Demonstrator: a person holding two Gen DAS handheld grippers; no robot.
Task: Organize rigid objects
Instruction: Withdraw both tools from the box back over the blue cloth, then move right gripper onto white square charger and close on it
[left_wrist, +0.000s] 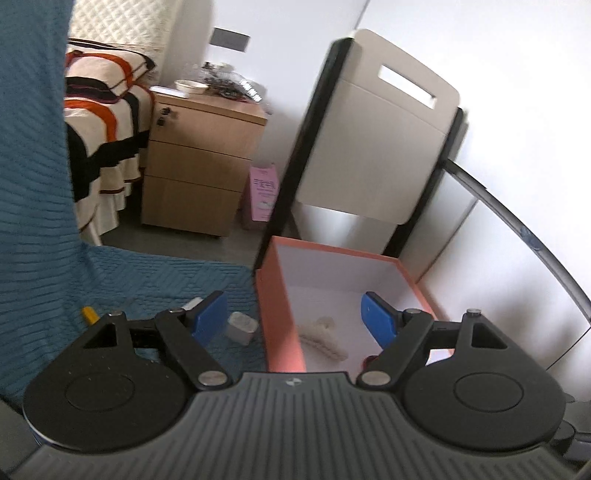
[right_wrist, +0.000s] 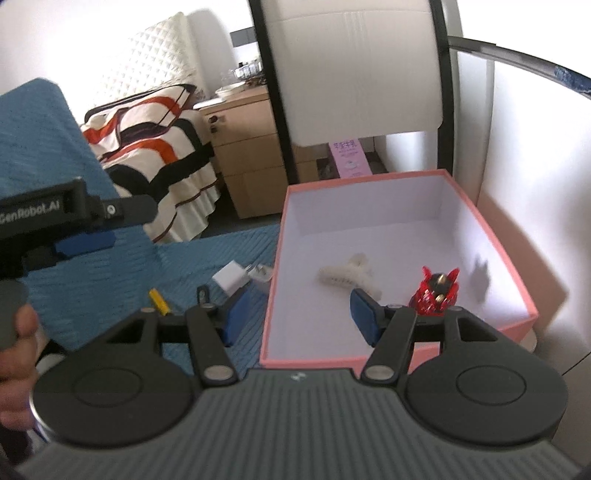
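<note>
Fingers of both tools spread wide, pinching nothing. Left gripper (left_wrist: 293, 319) straddling the near-left wall of the pink box (left_wrist: 280, 306): one blue pad (left_wrist: 208, 319) over the blue bedspread (left_wrist: 155, 280), the other pad inside the box. Right gripper (right_wrist: 295, 314) likewise astride that wall of the pink box (right_wrist: 275, 280), left pad (right_wrist: 236, 317) above the bedspread (right_wrist: 207, 251), right pad over the white box floor.

Seen only from the right wrist: a red spiky toy (right_wrist: 436, 291) inside the box, just beyond the right pad and partly behind the linkage, plus the left gripper (right_wrist: 86, 238) from the side, raised at far left, with the hand (right_wrist: 18, 339) on its grip. White hair claw (right_wrist: 349, 275) on the box floor between and beyond the fingers; same claw (left_wrist: 323, 336) between the fingers in the left view. White charger (right_wrist: 232, 277) and yellow pen (right_wrist: 159, 301) on the bedspread beyond the left pad; silver-grey block (left_wrist: 242, 326) and yellow pen (left_wrist: 89, 314) near the left pad in the left view. Wooden drawer unit (left_wrist: 199, 158) far beyond.
</note>
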